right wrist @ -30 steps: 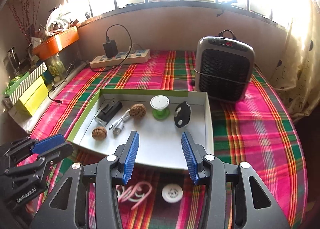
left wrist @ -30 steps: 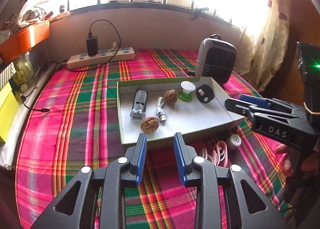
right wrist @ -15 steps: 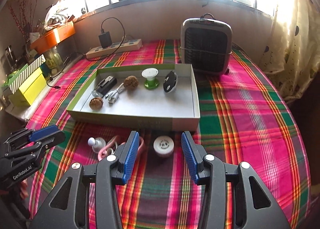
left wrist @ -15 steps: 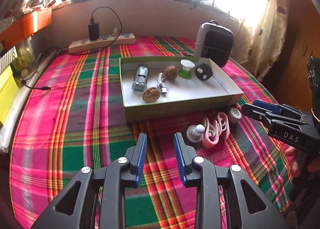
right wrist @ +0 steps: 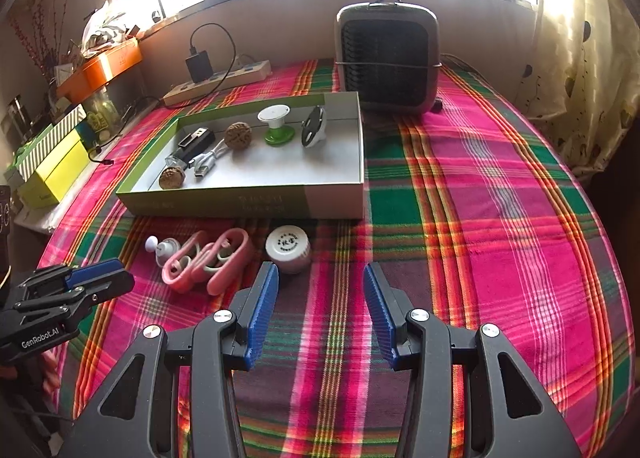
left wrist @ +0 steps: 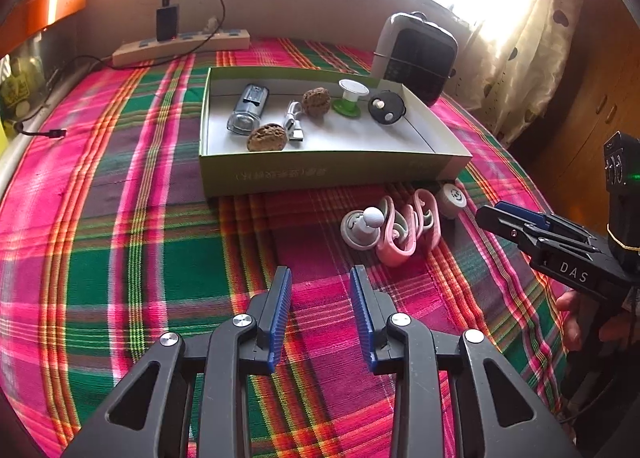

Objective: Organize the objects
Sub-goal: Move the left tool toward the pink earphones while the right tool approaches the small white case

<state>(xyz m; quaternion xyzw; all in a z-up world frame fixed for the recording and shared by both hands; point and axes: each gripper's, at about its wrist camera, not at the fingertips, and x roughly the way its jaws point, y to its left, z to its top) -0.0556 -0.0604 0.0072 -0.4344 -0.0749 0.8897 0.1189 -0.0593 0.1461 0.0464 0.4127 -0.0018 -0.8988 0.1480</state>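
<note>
A shallow green-and-white box (left wrist: pixel 332 174) (right wrist: pixel 240 204) on the plaid cloth holds two walnuts (left wrist: pixel 267 137), a silver lighter-like piece (left wrist: pixel 248 108), a USB cable (left wrist: pixel 294 122), a green-and-white spool (left wrist: pixel 352 96) and a black disc (left wrist: pixel 386 106). On the cloth before the box lie pink clips (left wrist: pixel 404 230) (right wrist: pixel 208 260), a grey knobbed piece (left wrist: pixel 362 224) (right wrist: pixel 160 248) and a small white jar (left wrist: pixel 452 198) (right wrist: pixel 288 248). My left gripper (left wrist: pixel 320 278) (right wrist: pixel 112 278) hangs short of the clips, its jaws opening and empty. My right gripper (right wrist: pixel 320 282) (left wrist: pixel 496 214) is open and empty, just short of the jar.
A small heater (right wrist: pixel 386 58) stands behind the box at the right. A power strip (right wrist: pixel 218 82) with a charger lies by the back wall. Yellow and striped boxes (right wrist: pixel 52 166) and an orange box (right wrist: pixel 100 66) sit along the left edge. A curtain hangs at the right.
Both grippers have drawn back from over the box and sunk toward the cloth, so the clips, knobbed piece and jar now lie ahead. The left jaws stand slightly wider.
</note>
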